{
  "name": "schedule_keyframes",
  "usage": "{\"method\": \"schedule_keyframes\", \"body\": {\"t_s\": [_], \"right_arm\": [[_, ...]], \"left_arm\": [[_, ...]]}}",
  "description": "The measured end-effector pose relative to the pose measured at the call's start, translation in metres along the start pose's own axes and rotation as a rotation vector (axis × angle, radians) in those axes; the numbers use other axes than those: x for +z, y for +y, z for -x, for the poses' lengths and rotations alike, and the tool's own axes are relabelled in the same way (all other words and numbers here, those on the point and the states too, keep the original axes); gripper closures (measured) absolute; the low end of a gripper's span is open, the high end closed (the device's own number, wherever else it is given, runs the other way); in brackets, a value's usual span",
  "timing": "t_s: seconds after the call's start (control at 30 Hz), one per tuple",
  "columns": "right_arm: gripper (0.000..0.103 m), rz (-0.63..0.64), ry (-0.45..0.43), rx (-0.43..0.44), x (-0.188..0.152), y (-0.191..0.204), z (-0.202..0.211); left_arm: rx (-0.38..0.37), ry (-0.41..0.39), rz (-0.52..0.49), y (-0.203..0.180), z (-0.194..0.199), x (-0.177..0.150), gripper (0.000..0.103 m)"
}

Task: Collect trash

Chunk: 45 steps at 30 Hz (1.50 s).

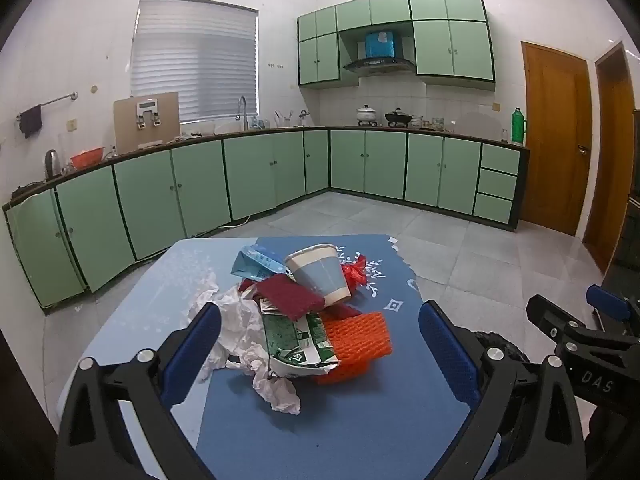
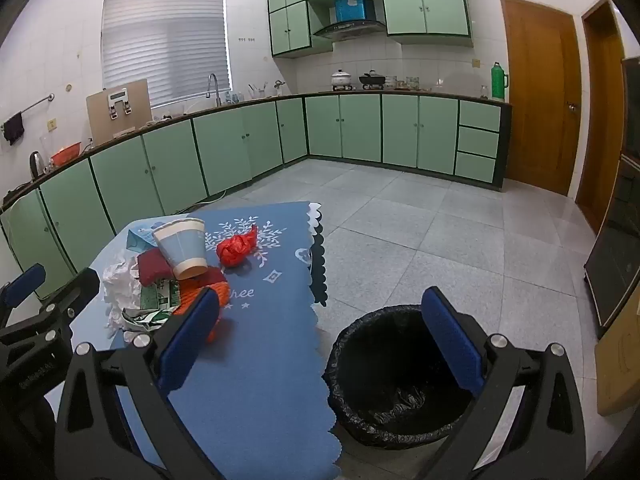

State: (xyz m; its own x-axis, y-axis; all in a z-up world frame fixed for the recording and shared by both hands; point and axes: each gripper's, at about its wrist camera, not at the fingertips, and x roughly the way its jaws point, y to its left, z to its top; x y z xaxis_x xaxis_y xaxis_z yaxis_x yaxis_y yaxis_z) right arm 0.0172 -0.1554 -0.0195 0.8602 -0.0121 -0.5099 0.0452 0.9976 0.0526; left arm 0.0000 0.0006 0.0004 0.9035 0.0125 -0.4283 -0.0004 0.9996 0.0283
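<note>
A pile of trash lies on the blue-clothed table (image 1: 360, 420): a paper cup (image 1: 322, 272) on its side, crumpled white tissue (image 1: 248, 344), a green carton (image 1: 298, 344), orange foam net (image 1: 358, 338), a dark red cloth (image 1: 290, 292), a light blue carton (image 1: 258, 264) and a red plastic wad (image 2: 236, 250). My left gripper (image 1: 320, 344) is open, its fingers either side of the pile's near end. My right gripper (image 2: 320, 328) is open and empty, over the table's right edge and the black-lined bin (image 2: 400, 380) on the floor.
Green cabinets (image 1: 248, 176) and a counter run along the far walls. Wooden doors (image 1: 556, 140) stand at the right. Tiled floor (image 2: 440, 232) spreads beyond the table. A dark cabinet (image 2: 616, 248) stands at the right of the right wrist view.
</note>
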Motion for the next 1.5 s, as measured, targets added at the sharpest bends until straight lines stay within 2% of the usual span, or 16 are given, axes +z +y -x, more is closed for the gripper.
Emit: {"method": "schedule_keyframes", "body": {"t_s": [0.23,0.27,0.57,0.9,1.5], "right_arm": [[0.005,0.001,-0.002,0.003,0.0,0.0,0.0],[0.005,0.001,-0.003,0.004,0.0,0.0,0.0],[0.005,0.0,-0.008,0.0,0.0,0.001,0.001],[0.005,0.0,-0.009,0.001,0.0,0.002,0.002],[0.005,0.0,-0.005,0.002,0.002,0.007,0.004]], "left_arm": [[0.017,-0.007,0.004,0.002,-0.001,0.003,0.006],[-0.008,-0.009,-0.004,0.0,0.007,0.002,0.006],[-0.008,-0.012,-0.003,0.005,0.018,0.008,0.006],[0.003,-0.014,0.0,0.004,0.011,0.016,0.006],[0.01,-0.007,0.001,0.004,0.003,0.003,0.006]]}}
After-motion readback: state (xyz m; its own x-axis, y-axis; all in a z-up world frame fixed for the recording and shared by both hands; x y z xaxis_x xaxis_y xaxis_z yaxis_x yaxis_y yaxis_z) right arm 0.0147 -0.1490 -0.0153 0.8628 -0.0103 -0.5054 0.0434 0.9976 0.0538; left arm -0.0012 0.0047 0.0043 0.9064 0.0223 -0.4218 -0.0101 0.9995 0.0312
